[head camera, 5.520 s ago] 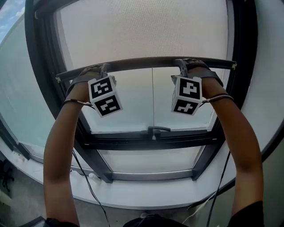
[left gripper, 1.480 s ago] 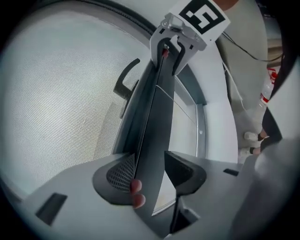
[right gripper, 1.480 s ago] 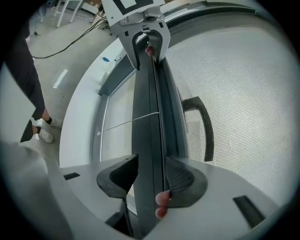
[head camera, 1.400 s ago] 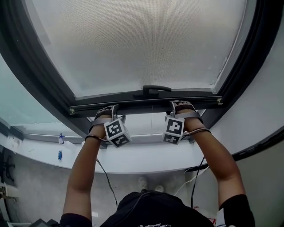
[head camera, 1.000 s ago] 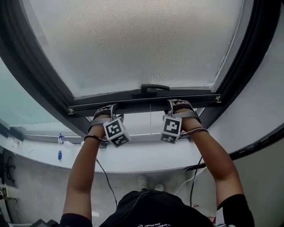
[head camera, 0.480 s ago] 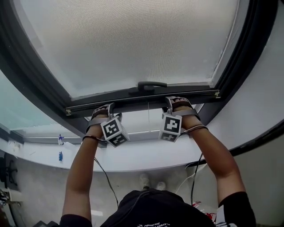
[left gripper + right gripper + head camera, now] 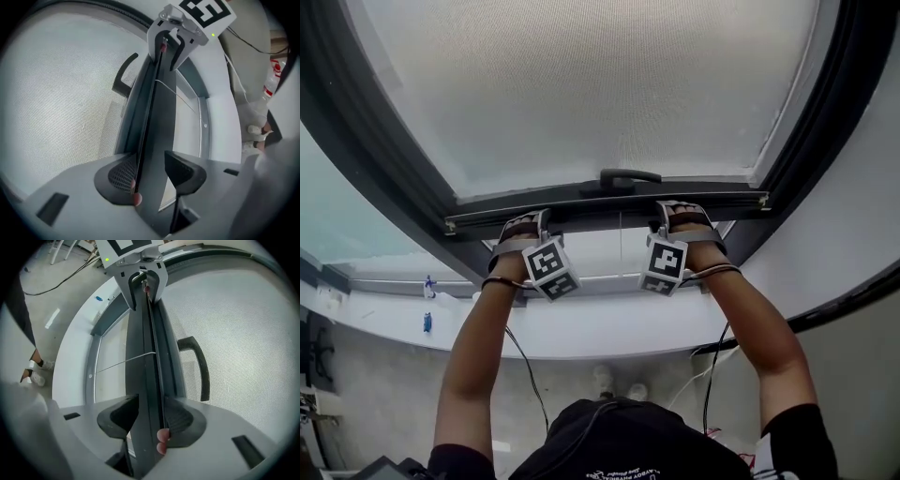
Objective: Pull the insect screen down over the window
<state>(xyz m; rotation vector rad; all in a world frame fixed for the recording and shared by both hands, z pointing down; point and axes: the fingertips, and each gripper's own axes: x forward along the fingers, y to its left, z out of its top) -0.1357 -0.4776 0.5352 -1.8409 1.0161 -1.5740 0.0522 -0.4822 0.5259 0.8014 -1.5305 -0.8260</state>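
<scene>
The left gripper (image 7: 152,176) and the right gripper (image 7: 147,420) are each clamped on the dark bottom bar (image 7: 600,210) of the insect screen (image 7: 581,94). The bar is low, with a strip of glass under it above the white sill (image 7: 609,333). The black window handle (image 7: 628,176) stands just above the bar, between them.

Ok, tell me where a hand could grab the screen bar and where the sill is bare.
Free: the bar between the left gripper and right gripper, by the handle, and the middle of the sill below. Crowded: small blue items sit at the sill's left end; cables hang at its right.
</scene>
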